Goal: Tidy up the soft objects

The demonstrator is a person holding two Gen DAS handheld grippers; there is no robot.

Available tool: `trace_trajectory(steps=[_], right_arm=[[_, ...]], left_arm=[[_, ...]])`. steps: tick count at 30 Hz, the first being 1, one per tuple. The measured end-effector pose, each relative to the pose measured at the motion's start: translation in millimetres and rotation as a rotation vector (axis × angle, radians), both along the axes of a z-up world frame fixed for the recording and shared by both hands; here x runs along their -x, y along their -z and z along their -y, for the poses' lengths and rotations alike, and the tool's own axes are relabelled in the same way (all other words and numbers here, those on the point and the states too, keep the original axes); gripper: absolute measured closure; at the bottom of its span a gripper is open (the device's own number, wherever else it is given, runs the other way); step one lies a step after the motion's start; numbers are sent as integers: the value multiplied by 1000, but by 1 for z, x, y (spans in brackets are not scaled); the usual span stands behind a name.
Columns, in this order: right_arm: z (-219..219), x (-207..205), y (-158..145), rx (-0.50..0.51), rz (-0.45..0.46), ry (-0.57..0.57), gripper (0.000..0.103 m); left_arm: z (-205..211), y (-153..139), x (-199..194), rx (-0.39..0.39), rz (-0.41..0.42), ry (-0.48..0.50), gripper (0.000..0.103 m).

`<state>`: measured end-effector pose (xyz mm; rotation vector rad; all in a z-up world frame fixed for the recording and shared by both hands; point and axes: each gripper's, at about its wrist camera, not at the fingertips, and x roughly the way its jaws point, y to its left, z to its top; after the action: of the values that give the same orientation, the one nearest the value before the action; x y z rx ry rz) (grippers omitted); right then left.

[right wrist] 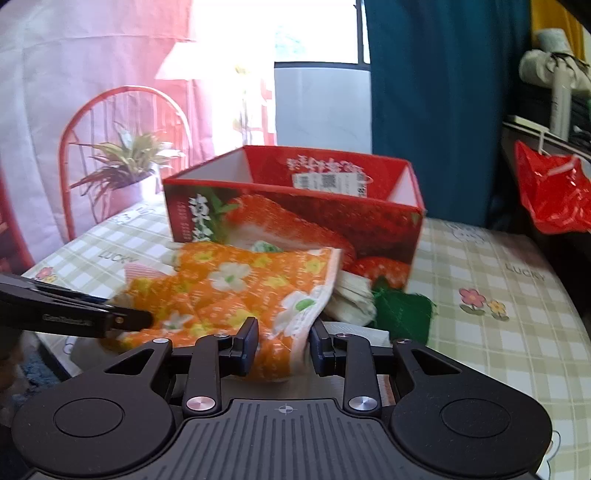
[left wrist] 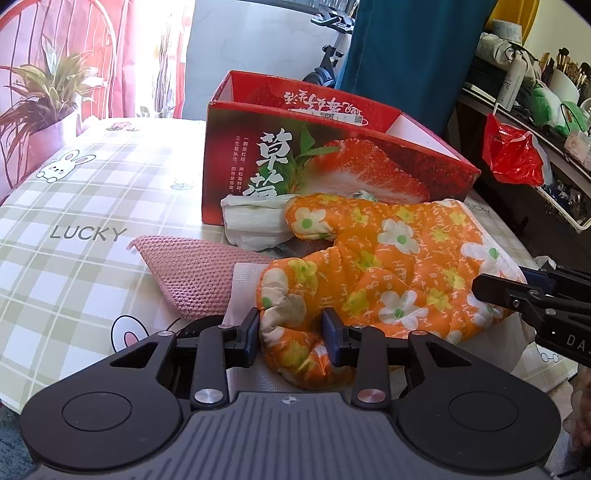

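While sunlight washes out the upper left of both views, seen at far left of the left wrist view: a potted plant (left wrist: 44, 92) beside a red wire chair back (left wrist: 74, 22), on the edge of a checked table (left wrist: 74, 206) printed with rabbits and "LUCKY". Lower centre-left: a pink knitted cloth (left wrist: 195, 273) lying flat, partly under a white sheet. At bottom centre: left tongs (left wrist: 291, 332) partly open, one pad on each side of the bunched end of an orange flowered oven mitt (left wrist: 388, 266), both touching the fabric; firm grip or not, cannot tell. Behind the mitt, centre frame: crumpled whitish cloth (left wrist: 255, 221) against an open red strawberry box (left wrist: 332, 162). At right edge: right tongs (left wrist: 517, 291) reaching onto the mitt's cuff. Far right: a red plastic bag (left wrist: 513, 155) hanging off a cluttered shelf. From the right wrist view, left to right: left tongs (right wrist: 122, 319) at the mitt's (right wrist: 221, 291) far end, right tongs (right wrist: 284, 343) partly open astride the lifted cuff edge, then a green cloth (right wrist: 402, 310) at the box's (right wrist: 295, 206) near corner.
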<state>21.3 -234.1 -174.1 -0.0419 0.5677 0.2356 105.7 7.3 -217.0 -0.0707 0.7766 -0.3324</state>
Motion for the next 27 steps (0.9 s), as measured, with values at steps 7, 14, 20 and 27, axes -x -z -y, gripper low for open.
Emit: trace_trajectory(steps=[7,14,20,27], right_arm=[[7,0,-5,-9,11,49,77],[14,-1,-6,-60,3,40,76],[21,-10,9,-123,-120,73,68],[15,-5,8,-84,-88,52,84]], left_arm=[[0,0,0,1,1,0,64],[2,0,1,-8,4,-3,64],[3,0,1,-12,10,1,64],[10,-14,17,-67,101,22,82]])
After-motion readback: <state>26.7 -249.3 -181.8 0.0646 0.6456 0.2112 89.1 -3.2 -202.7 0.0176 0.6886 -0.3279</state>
